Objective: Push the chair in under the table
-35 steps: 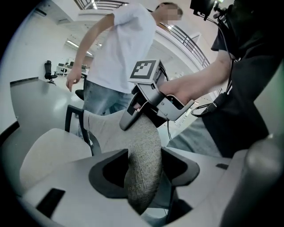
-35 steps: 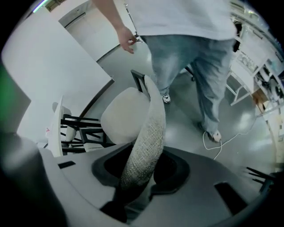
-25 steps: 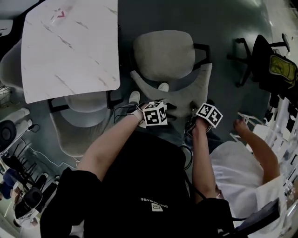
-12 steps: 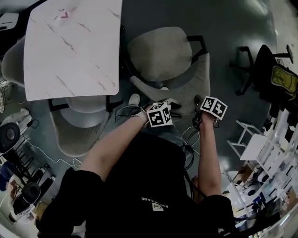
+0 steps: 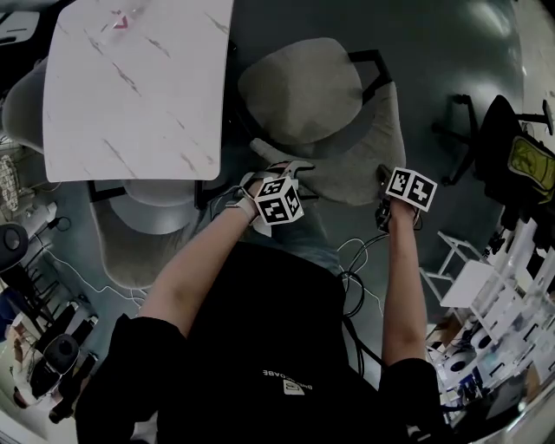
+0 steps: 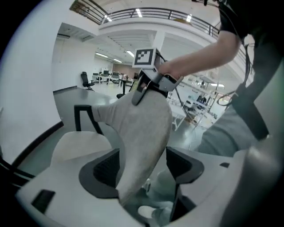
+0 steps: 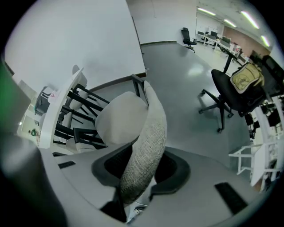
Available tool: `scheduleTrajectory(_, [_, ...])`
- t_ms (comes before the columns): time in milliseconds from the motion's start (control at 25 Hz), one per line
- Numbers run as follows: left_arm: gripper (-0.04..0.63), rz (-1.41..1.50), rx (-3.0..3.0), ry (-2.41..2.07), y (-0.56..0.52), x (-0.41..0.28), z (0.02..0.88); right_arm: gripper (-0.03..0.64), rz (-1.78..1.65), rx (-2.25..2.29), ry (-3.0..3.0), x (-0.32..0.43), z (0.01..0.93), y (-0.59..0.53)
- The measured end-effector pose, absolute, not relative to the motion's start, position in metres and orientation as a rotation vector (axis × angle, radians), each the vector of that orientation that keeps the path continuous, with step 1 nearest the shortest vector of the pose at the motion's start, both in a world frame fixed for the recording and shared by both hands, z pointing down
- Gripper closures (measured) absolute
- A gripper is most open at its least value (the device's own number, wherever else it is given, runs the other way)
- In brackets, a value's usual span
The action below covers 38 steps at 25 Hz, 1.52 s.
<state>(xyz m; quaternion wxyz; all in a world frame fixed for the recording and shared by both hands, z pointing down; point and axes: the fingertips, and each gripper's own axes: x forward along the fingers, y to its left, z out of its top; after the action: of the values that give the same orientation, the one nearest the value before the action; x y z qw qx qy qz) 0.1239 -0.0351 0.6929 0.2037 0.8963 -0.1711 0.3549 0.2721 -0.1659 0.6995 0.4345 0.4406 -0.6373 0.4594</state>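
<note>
Here's the grey fabric chair (image 5: pixel 299 95), standing on the dark floor (image 5: pixel 451 61) just beside the right edge of the white marble-patterned counter (image 5: pixel 130 95), seat out in the open and not under the top. Both tools are at its curved backrest (image 5: pixel 355 169). The left hand-held gripper (image 6: pixel 143 168) straddles the near end of that backrest and its jaws are opening: the fabric lies by one pad, with a clear gap to the other, so no clamp there. The right hand-held gripper (image 7: pixel 141 170) points steeply down over the backrest's far end, jaws part-way apart and closed onto the woven edge, both pads against the cloth. Each tool carries a marker cube (image 5: pixel 279 201) printed with black-and-white square patterns, no letters. On the person's black shirt (image 5: pixel 260 347) sits a line of white print with a small logo, upside down from here and too small to read. A small pink mark (image 5: pixel 121 19) shows on the counter's far end. A second grey chair (image 5: pixel 143 243) sits tucked under the counter's near edge. Off to the right, a black office chair (image 5: pixel 494 121) holds a yellow bag (image 7: pixel 245 77); its print can't be made out.
</note>
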Motion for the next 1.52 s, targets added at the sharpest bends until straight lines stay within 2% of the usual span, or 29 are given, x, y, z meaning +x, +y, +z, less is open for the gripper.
scheduleTrajectory(200, [0.276,1.337,2.454,-0.526,-0.045,0.064,0.743,0.480,1.083,1.057,-1.614,0.270,0.698,-0.186])
scheduleTrajectory(360, [0.278,1.499,2.318,-0.554,-0.053,0.030,0.779,0.479,1.040,1.038,-1.623,0.268,0.698,-0.196])
scheduleTrajectory(480, [0.285,1.477,2.257,-0.555,-0.053,0.023,0.792,0.479,1.018,1.019,-1.625,0.266,0.698,-0.203])
scheduleTrajectory(560, [0.328,1.441,2.244,-0.582,-0.056,0.023,0.794,0.479,1.012,1.009,-1.629,0.266,0.697,-0.208])
scheduleTrajectory(1520, [0.339,1.202,1.995,-0.916,-0.074,0.028,0.793,0.480,0.750,0.881,-1.779,0.189,0.695,-0.323])
